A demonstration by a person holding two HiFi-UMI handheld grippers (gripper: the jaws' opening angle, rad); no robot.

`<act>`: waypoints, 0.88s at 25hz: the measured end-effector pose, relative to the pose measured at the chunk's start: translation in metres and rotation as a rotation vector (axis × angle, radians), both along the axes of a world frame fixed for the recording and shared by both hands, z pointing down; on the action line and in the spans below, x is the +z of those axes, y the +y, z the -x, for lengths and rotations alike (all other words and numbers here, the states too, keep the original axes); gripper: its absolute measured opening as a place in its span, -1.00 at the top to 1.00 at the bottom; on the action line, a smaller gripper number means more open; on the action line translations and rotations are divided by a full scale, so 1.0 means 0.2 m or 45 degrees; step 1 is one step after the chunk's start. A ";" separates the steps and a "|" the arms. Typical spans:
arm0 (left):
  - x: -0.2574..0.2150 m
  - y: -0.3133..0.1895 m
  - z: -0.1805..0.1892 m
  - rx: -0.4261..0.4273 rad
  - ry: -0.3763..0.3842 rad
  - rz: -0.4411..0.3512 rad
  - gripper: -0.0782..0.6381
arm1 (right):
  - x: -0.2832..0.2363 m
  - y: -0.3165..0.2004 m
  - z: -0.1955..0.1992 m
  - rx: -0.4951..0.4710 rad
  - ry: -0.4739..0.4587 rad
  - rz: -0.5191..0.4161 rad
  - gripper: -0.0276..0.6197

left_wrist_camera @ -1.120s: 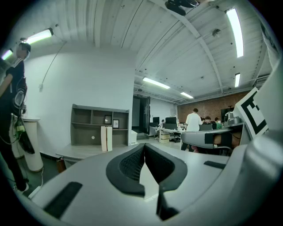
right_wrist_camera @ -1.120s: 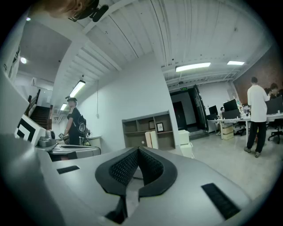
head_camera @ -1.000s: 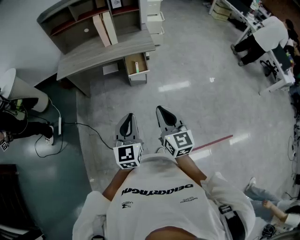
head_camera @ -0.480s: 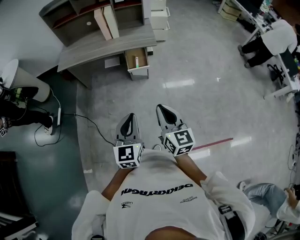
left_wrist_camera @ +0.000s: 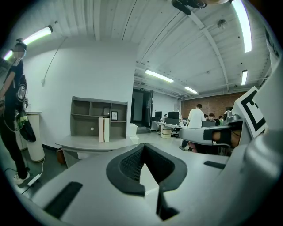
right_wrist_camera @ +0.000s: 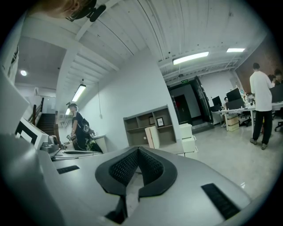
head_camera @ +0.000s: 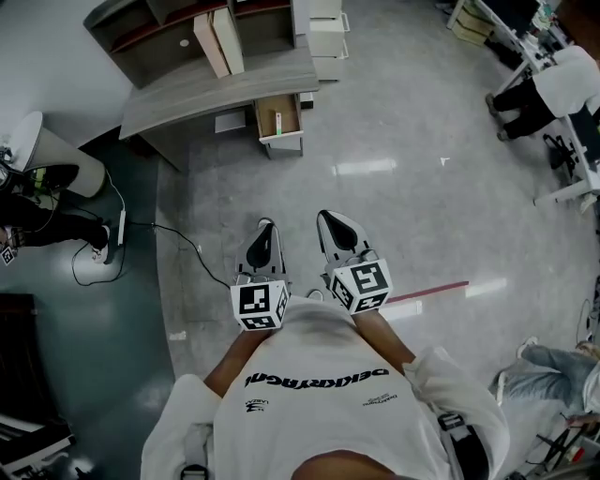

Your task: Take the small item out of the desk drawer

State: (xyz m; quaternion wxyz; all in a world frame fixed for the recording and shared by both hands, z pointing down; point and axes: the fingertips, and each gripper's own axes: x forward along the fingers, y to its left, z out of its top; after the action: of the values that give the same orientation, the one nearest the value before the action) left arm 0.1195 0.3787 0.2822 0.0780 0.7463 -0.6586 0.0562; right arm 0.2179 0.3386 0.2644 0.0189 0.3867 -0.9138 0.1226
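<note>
A grey curved desk [head_camera: 202, 89] stands far ahead across the floor, with its drawer [head_camera: 279, 120] pulled open. A small pale item with a green end [head_camera: 278, 123] lies inside the drawer. Both grippers are held close in front of the person's chest, well short of the desk. My left gripper [head_camera: 262, 227] is shut with nothing between its jaws, its tips [left_wrist_camera: 143, 145] pointing toward the desk [left_wrist_camera: 95, 143]. My right gripper [head_camera: 329, 218] is shut and empty too [right_wrist_camera: 138, 149].
Two cream boxes [head_camera: 218, 42] stand on the desk, with a shelf unit [head_camera: 187, 23] behind and a white drawer cabinet [head_camera: 326, 37] beside it. A cable and power strip [head_camera: 120, 230] lie on the floor at left. People sit at desks [head_camera: 553, 84] at right.
The head view has shifted a little: the desk and drawer now sit slightly higher and further right. Both grippers keep the same shut pose in front of the chest.
</note>
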 end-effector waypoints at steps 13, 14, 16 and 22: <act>0.09 -0.28 0.06 0.056 0.035 0.019 0.74 | 0.08 -0.26 0.16 -0.035 0.064 0.002 0.82; 0.10 -0.31 0.08 0.051 0.048 0.026 0.74 | 0.10 -0.29 0.18 -0.042 0.074 0.007 0.82; 0.12 -0.40 0.13 0.046 0.074 0.034 0.74 | 0.12 -0.37 0.24 -0.054 0.097 0.017 0.82; 0.13 -0.73 0.29 0.075 0.086 0.031 0.74 | 0.16 -0.67 0.40 -0.047 0.116 0.030 0.82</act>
State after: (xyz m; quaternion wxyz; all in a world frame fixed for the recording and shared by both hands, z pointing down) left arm 0.0616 0.2336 0.3082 0.1074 0.7659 -0.6326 0.0411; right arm 0.1372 0.2040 0.2956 0.0674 0.3748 -0.9174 0.1152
